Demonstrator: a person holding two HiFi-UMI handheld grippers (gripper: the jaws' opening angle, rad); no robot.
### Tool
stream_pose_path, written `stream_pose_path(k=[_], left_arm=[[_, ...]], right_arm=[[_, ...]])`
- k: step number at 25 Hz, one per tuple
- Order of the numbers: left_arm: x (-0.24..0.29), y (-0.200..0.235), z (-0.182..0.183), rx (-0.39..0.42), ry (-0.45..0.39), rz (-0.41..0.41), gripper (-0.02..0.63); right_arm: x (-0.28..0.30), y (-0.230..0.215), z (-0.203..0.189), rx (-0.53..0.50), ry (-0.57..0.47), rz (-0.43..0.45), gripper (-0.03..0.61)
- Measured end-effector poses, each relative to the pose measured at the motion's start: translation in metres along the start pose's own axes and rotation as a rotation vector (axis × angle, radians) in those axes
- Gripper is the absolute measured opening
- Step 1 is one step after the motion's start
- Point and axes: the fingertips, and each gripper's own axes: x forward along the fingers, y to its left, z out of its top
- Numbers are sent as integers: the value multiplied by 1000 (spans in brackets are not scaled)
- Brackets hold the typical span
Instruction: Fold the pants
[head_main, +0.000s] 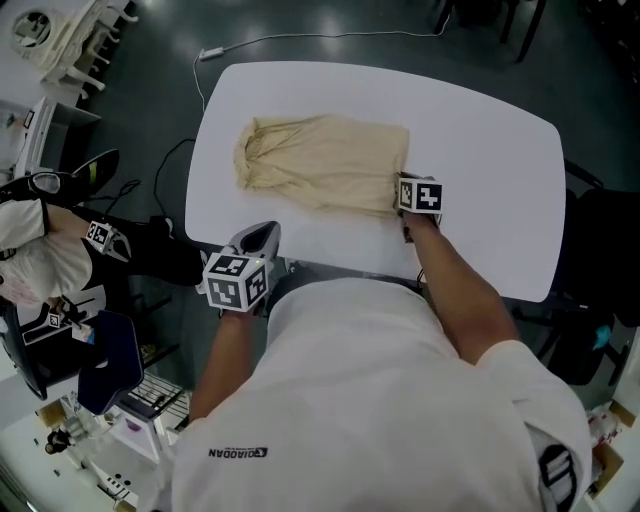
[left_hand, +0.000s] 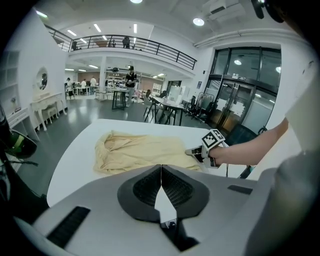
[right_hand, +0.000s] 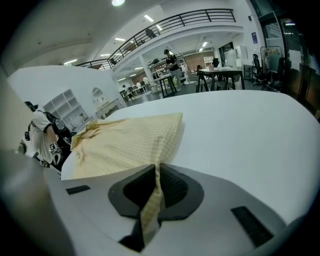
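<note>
The right tongs (right_hand: 156, 172) are pressed together on a fold of the pale yellow pants (right_hand: 125, 145); in the right gripper view the checked cloth runs up between the two dark pads and comes out below them. In the head view these right tongs (head_main: 404, 208) are at the right end of the pants (head_main: 325, 160), just right of the middle of the frame. The left tongs (left_hand: 161, 170) are closed with nothing between them, the pads meeting in one thin line. In the head view the left tongs (head_main: 260, 236) hang over the near edge of the white surface (head_main: 480, 150), at the lower left of it, apart from the cloth. The pants lie flat and bunched on the left half of the surface. A thin white cable (head_main: 300, 40) lies on the dark floor in the upper part of the frame.
</note>
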Motion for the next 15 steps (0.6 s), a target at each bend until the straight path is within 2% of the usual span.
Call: stream_pose_path(k=[8, 15], left_arm=[[-12, 49, 25, 55, -19, -40, 28], [-17, 101, 35, 65, -25, -85, 28]], right_arm=[[-24, 15, 21, 14, -70, -32, 43], [-46, 58, 56, -62, -126, -54, 43]])
